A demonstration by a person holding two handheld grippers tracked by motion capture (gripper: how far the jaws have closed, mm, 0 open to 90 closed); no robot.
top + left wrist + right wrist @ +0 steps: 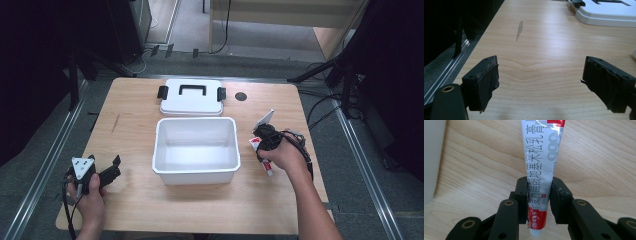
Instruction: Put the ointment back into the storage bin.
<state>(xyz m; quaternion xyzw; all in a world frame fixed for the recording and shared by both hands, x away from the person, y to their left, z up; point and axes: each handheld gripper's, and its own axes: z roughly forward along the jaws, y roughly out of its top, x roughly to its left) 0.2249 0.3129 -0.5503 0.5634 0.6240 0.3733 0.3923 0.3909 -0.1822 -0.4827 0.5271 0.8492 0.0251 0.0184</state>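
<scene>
A red-and-white ointment tube [541, 157] with printed characters is clamped between the jaws of my right gripper [539, 188], its cap end toward the camera. From above, that right gripper [261, 145] holds the tube [265, 162] just over the table, right of an open white plastic box [195, 172]. The box's lid [191, 100], white with black handle and clips, lies flat behind it. My left gripper [114, 168] rests near the table's left front, open, pointing toward the box. Bare wood shows between the spread jaws of the left gripper [541, 75].
The wooden table [135, 210] has a pale scuff [519, 30] on its left part and a dark round hole [241, 96] near the back right. The lid's corner [609, 12] shows far ahead of the left gripper. Tripod legs [345, 75] and cables stand beyond the right edge.
</scene>
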